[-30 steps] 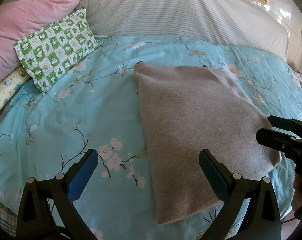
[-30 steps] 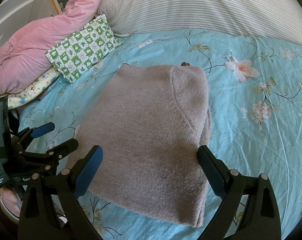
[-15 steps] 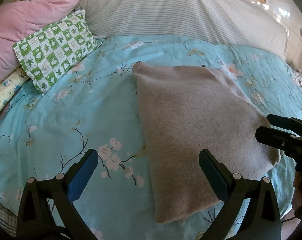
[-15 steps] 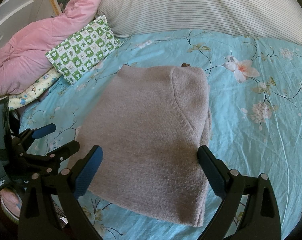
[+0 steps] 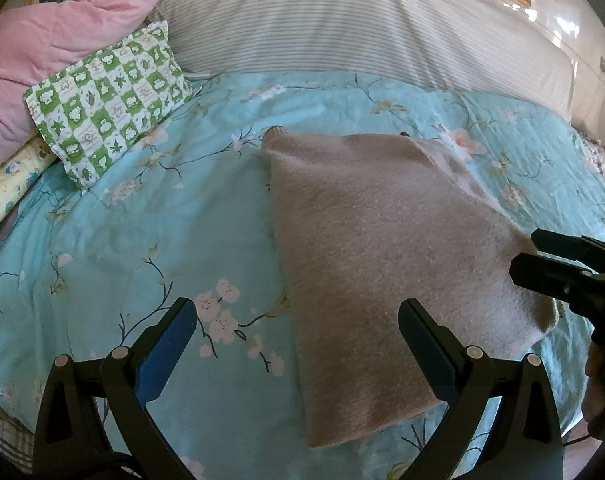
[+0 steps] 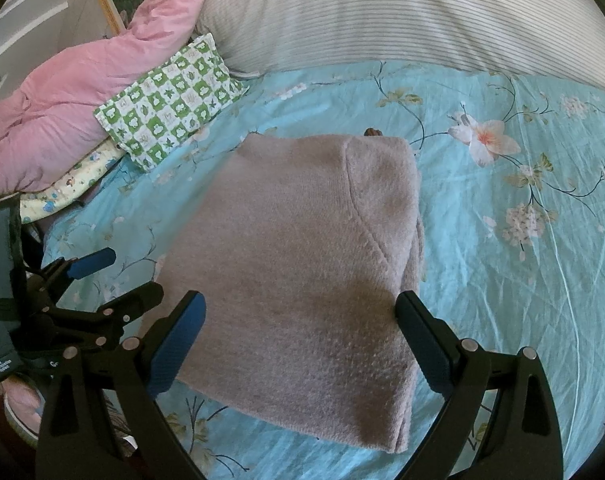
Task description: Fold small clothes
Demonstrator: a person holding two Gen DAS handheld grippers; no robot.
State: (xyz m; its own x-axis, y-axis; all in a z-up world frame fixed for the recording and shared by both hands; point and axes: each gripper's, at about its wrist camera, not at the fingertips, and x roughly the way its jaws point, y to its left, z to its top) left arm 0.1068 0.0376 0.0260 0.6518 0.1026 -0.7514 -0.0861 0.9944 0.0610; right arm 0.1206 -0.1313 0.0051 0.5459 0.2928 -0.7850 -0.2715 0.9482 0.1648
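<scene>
Left wrist view, item one: sweater (image 5: 382, 248), grey-beige knit, folded to a compact rectangle, lying flat on the sheet (image 5: 142, 240), a turquoise floral one. All places below are given from the sweater.

- Left gripper (image 5: 298, 340): at the sweater's near left corner, fingers spread wide, nothing between them. One finger is over bare sheet left of the sweater, the other over the knit. Contact with the cloth cannot be told.
- Right gripper (image 6: 300, 332): at the sweater's near edge, fingers spread wide and holding nothing, straddling most of the sweater's width in the right wrist view. Its tips show beside the sweater's right corner in the left wrist view (image 5: 558, 264).
- Checked pillow (image 6: 170, 104), green and white: beyond the sweater, to its far left, apart from it.
- Pink quilt (image 6: 62, 112): farther left, behind the pillow.
- Striped bolster (image 6: 382, 12): beyond the sweater's far edge, well apart.
- Small dark object (image 6: 373, 132): just at the sweater's far edge; kind not clear.

Step in hand, as judged: the sweater looks already folded, with layered edges showing along its right side; both grippers are released over it. Either a final fold or the finish.

Next move, as judged: if another fold is wanted, each gripper must close on a near corner, catching all layers, and carry it toward the far edge together. Otherwise, withdraw without dragging the knit.
</scene>
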